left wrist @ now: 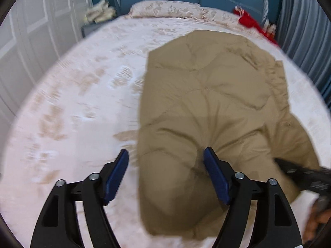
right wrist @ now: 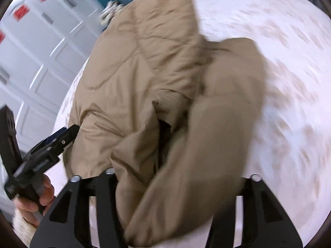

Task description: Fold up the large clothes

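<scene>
Over jacket (left wrist: 206, 107), left gripper (left wrist: 165, 159) jaws wide, empty.

The left gripper (left wrist: 165, 153) points steeply down with its jaws wide apart; both blue pads (left wrist: 115, 177) are bare, nothing pinched between them. The left hand (right wrist: 35, 198) wraps the handle from below, fingers curled round it, a pale fuzzy cuff (right wrist: 20, 225) at the wrist. The right gripper (left wrist: 289, 167) reaches in from the right, just beside the left one, also angled down. From its own camera only the two black finger bases show; the tips are covered, so its grip cannot be told. The right hand (left wrist: 318, 219) is a blur at the edge.
</scene>
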Motion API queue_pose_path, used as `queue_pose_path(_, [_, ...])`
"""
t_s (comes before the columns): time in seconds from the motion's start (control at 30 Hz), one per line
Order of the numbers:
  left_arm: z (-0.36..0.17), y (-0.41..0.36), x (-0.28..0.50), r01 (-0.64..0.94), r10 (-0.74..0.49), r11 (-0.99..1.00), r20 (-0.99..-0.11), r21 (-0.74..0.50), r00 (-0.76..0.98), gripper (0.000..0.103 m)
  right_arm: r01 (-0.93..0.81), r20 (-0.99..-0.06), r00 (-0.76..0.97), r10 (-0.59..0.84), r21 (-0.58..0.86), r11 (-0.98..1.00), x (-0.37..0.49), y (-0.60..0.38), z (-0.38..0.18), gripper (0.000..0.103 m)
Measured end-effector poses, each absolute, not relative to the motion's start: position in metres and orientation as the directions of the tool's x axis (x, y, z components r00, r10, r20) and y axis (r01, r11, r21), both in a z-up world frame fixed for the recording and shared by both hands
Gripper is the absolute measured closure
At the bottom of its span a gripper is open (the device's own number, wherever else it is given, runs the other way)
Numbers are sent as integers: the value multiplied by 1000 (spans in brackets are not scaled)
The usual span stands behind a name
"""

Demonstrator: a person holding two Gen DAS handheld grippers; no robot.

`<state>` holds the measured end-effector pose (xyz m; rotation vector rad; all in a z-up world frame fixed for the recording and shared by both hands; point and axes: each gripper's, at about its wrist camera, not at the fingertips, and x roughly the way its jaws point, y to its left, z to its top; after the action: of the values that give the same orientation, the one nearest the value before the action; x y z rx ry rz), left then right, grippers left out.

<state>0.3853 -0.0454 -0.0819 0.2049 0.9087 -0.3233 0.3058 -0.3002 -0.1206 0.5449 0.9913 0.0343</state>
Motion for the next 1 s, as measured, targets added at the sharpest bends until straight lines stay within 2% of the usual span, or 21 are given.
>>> queue_pose_path(0.07, [-75, -48, 372, 342, -124, 934, -801, 106, 585, 27, 261, -788, 563, 250, 457, 851, 279, -308, -112, 44])
queue_pose_path(0.13, [-70, -47, 363, 318, -76, 937, -805, 145, 589, 27, 304, -800, 560, 216, 441, 845, 259, -313, -103, 44])
queue_pose_path(0.23, [-62, -47, 350, 262, -1, 943, -785, 206, 619, 27, 332, -814, 571, 102, 343, 879, 245, -306, -78, 44])
queue_pose_path(0.3, [-59, -48, 345, 239, 35, 941, -774, 238, 632, 27, 311, -807, 589, 32, 264, 913, 229, -299, -59, 58])
queue_pose_path(0.33, [-59, -50, 343, 227, 52, 942, -772, 249, 634, 27, 284, -798, 602, 19, 236, 929, 233, -287, -48, 75])
queue_pose_path(0.37, [-60, -52, 342, 215, 67, 942, -772, 258, 633, 27, 257, -795, 606, 15, 214, 943, 234, -279, -42, 87])
queue_pose_path(0.43, [-63, -56, 343, 205, 85, 941, -776, 269, 625, 27, 198, -799, 601, 2, 151, 969, 256, -247, -35, 94])
queue_pose_path(0.53, [-69, -62, 347, 193, 101, 944, -793, 266, 600, 27, 169, -823, 566, -41, 67, 983, 280, -223, -47, 94])
queue_pose_path(0.73, [-84, -68, 355, 181, 113, 949, -812, 260, 572, 26, 211, -874, 484, -41, 71, 975, 304, -218, -91, 94])
queue_pose_path(1.0, [-102, -74, 359, 171, 117, 953, -828, 249, 548, 25, 222, -888, 459, -41, 71, 972, 313, -216, -112, 97])
